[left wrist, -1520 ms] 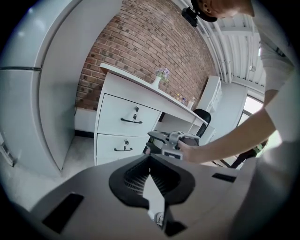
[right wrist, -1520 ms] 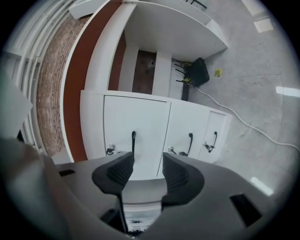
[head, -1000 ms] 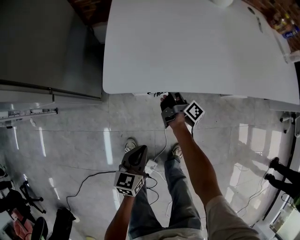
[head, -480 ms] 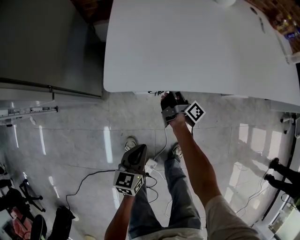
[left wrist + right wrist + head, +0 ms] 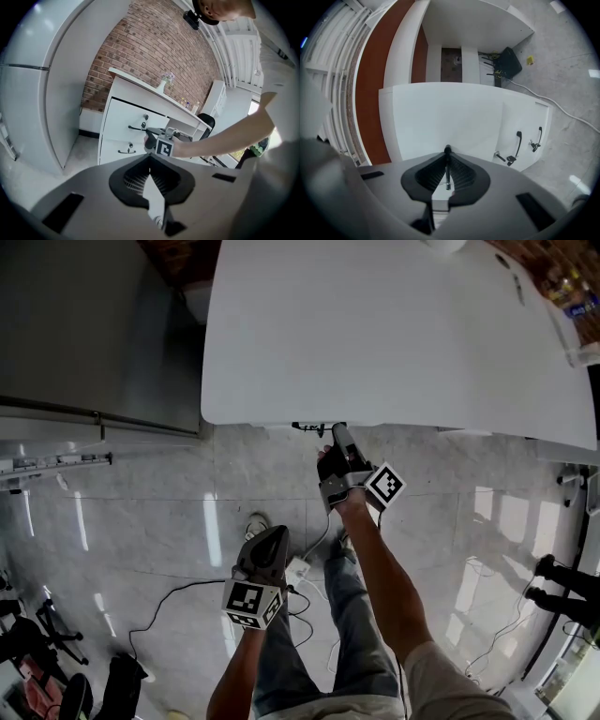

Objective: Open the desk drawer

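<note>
Head view: my right arm reaches straight ahead from the lower right, forearm bare. The right gripper [image 5: 337, 430] sits at the table's [image 5: 394, 334] near edge, left of its middle, with its marker cube [image 5: 384, 484] behind the wrist. My left arm is bent and held low over the tiled floor [image 5: 141, 521] beside my legs. The left gripper [image 5: 280, 539] points forward and somewhat down, well apart from the table.

The drawer handle [image 5: 309, 426] is a thin dark bar, and it shows just outside the table's near edge. Its long axis runs along that edge, left to right.

In the right gripper view the same handle [image 5: 447, 169] stands upright in frame, because that gripper is rolled onto its side. The right gripper [image 5: 447, 152] has just been closing and now clamps the bar between its pads. The white drawer front [image 5: 440, 117] fills the frame behind it, with two more handles [image 5: 518, 140] lower on the cabinet. None of that is visible from the head.

The left gripper view shows the left gripper [image 5: 150, 158] closed on nothing, pads meeting at the tip. It alone shows the table from the side: the drawer fronts stacked under the top, the right gripper [image 5: 149, 136] on the upper drawer's handle [image 5: 135, 127], and a brick wall [image 5: 140, 51] behind. I can't tell how far the drawer stands out.
</note>
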The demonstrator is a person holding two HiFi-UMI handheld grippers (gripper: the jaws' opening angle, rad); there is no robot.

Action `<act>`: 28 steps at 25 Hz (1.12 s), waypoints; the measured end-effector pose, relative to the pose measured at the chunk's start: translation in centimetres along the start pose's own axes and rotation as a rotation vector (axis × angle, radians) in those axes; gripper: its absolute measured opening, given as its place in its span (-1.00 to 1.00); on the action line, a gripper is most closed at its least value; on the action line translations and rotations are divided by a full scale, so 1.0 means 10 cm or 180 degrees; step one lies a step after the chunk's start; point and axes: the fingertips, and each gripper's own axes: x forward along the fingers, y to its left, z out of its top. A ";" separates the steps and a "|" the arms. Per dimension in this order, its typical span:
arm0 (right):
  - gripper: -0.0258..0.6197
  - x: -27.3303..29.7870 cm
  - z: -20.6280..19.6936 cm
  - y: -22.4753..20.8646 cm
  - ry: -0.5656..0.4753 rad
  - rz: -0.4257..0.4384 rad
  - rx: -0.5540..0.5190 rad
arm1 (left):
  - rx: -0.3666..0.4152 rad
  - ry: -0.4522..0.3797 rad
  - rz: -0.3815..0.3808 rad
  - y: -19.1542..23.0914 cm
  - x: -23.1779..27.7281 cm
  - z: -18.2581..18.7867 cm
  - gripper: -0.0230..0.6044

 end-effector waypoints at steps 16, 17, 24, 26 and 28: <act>-0.80 -1.18 -0.52 -0.12 0.0050 -0.0138 0.0068 | 0.0002 -0.0059 0.0027 -0.07 -0.13 0.03 -0.89; -0.80 -1.24 -0.55 -0.14 0.0051 -0.0170 0.0074 | -0.0005 -0.0067 0.0026 -0.08 -0.15 0.03 -0.89; -0.80 -1.63 -0.75 -0.36 0.0127 -0.0446 0.0110 | -0.0051 -0.0048 -0.0006 -0.15 -0.20 -0.01 -0.89; -0.80 -1.68 -0.81 -0.42 0.0159 -0.0512 0.0100 | -0.0047 -0.0045 -0.0020 -0.16 -0.21 -0.01 -0.89; -0.80 -1.71 -0.83 -0.47 0.0170 -0.0571 0.0107 | -0.0044 -0.0038 -0.0022 -0.16 -0.21 -0.01 -0.89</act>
